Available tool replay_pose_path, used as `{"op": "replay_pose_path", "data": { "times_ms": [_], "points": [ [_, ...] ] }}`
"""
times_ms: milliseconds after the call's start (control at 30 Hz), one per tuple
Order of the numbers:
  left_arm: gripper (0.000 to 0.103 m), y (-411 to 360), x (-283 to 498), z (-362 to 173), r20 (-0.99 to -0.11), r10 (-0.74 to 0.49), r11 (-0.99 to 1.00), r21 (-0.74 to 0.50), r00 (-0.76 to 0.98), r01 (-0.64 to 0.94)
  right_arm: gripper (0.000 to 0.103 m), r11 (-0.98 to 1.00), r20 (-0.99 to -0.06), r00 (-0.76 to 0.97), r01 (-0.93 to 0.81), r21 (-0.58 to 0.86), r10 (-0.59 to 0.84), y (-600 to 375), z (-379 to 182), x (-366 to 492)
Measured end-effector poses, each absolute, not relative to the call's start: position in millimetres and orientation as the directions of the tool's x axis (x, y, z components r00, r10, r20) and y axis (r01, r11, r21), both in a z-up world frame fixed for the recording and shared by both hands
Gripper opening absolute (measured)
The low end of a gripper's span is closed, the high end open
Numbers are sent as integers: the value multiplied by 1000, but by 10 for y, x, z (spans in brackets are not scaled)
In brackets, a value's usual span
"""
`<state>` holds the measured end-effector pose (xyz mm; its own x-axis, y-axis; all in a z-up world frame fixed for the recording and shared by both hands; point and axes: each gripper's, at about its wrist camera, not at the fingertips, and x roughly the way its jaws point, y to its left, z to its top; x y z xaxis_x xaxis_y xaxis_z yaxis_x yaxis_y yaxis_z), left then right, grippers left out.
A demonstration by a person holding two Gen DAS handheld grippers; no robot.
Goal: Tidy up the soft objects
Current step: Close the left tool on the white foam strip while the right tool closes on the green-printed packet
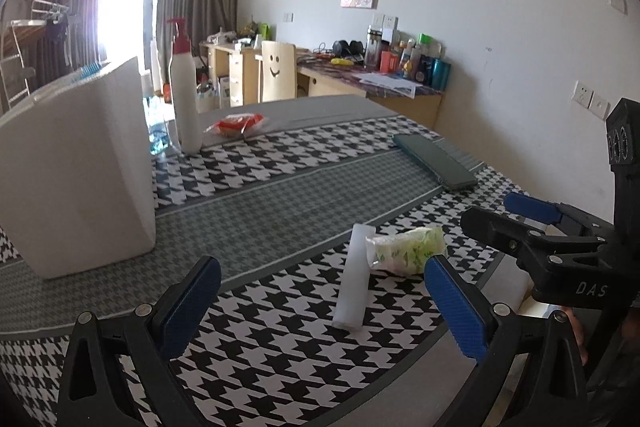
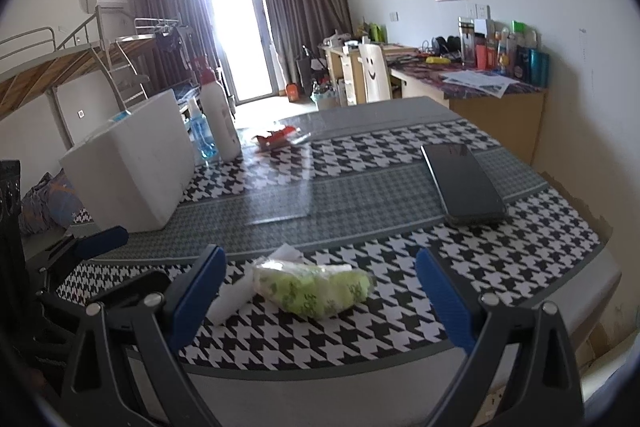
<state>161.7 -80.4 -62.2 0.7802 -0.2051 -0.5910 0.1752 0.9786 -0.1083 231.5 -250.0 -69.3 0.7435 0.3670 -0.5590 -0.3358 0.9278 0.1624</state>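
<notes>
A green-patterned soft packet (image 1: 406, 250) (image 2: 314, 287) lies on the houndstooth tablecloth (image 1: 280, 327) near the table's front edge. A white foam roll (image 1: 355, 287) (image 2: 230, 297) lies against its left side. My left gripper (image 1: 322, 305) stands open just short of the roll, nothing between its blue pads. My right gripper (image 2: 320, 295) is open too, its pads either side of the green packet without touching it; it also shows at the right of the left wrist view as the right gripper (image 1: 516, 219). A red-and-white packet (image 1: 236, 123) (image 2: 278, 138) lies far back.
A large white foam box (image 1: 76, 171) (image 2: 128, 163) stands at the left. Behind it are a white pump bottle (image 1: 185, 91) (image 2: 218, 115) and a blue spray bottle (image 2: 200, 135). A dark flat case (image 1: 434, 161) (image 2: 464, 183) lies at the right. Desk and chair stand beyond.
</notes>
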Motion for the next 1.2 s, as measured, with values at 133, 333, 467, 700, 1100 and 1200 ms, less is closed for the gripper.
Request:
{"op": "replay_pose_path", "data": {
  "times_ms": [133,333,467,700,1100,1200],
  "points": [
    [102,-843,1646,-660,-597,-202,979,-101,776,177,98,928,-580,727,-334,167,367,-2515,-782,2356],
    [102,-900,1694,-710,-611,-205,978,-88,765,191,98,923,-601,705,-341,177,376,-2516,-879,2431],
    [102,-910,1763,-787,-634,-206,977,-93,745,191,98,923,-618,692,-343,174,373,-2509,-960,2494],
    [102,-969,1841,-912,-673,-219,972,-92,706,214,98,927,-642,676,-332,175,363,-2569,-1061,2571],
    [78,-1104,1961,-1084,-735,-235,962,-85,636,257,98,911,-651,656,-384,148,382,-2519,-1094,2584],
    [72,-1117,1976,-1119,-746,-242,960,-90,620,266,98,904,-651,650,-404,141,392,-2493,-1095,2590]
  ]
}}
